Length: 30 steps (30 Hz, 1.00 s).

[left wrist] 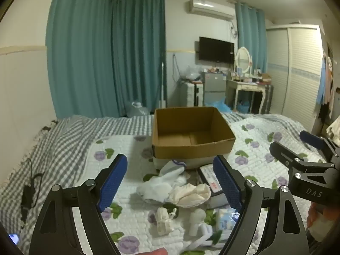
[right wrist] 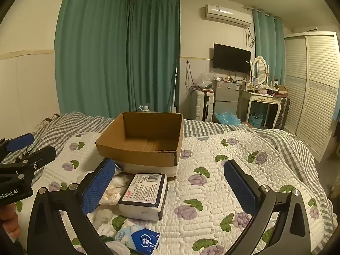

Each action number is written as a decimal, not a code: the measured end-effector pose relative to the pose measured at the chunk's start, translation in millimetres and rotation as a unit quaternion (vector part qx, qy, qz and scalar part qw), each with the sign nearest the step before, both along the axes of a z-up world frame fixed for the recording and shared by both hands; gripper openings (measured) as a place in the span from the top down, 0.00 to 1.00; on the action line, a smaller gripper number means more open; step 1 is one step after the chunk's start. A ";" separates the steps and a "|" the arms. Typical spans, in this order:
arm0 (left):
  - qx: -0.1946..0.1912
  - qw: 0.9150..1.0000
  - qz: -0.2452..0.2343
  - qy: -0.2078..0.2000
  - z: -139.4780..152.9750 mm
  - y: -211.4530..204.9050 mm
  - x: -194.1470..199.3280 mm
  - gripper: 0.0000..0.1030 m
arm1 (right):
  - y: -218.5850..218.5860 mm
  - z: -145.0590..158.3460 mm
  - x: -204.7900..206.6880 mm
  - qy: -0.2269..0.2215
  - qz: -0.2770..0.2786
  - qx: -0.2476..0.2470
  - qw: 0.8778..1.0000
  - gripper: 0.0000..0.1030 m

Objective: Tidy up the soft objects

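An open, empty cardboard box (left wrist: 192,137) stands on the flowered quilt; it also shows in the right wrist view (right wrist: 141,142). In front of it lie white socks (left wrist: 170,180), a cream cloth (left wrist: 191,193), a dark-wrapped tissue pack (right wrist: 143,193), a blue tissue packet (right wrist: 140,237) and small white soft items (left wrist: 163,221). My left gripper (left wrist: 171,182) is open above the socks. My right gripper (right wrist: 170,189) is open, its left finger beside the tissue pack. The right gripper also shows at the right of the left wrist view (left wrist: 295,146).
The bed has a grey checked sheet (left wrist: 63,140). A black cable (left wrist: 29,187) lies at its left edge. Beyond the bed are teal curtains (right wrist: 119,53), a small fridge (right wrist: 226,97), a dressing table (right wrist: 265,99) and a wardrobe (right wrist: 312,89).
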<state>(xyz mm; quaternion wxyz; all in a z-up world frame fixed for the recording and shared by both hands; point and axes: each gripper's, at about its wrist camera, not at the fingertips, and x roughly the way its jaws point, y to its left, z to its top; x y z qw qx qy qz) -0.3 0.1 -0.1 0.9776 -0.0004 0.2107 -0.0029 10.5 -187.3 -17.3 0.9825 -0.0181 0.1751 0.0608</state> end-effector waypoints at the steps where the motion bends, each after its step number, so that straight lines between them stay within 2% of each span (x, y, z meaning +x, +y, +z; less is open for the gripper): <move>1: -0.003 1.000 0.002 -0.007 0.0 0.2 -0.5 0.18 | 0.1 -0.2 0.2 -0.001 0.000 0.000 1.000 0.00; 30: 0.002 1.000 0.009 0.011 -8.3 0.4 -3.2 0.18 | 1.9 -5.7 1.3 0.010 0.003 -0.003 1.000 0.00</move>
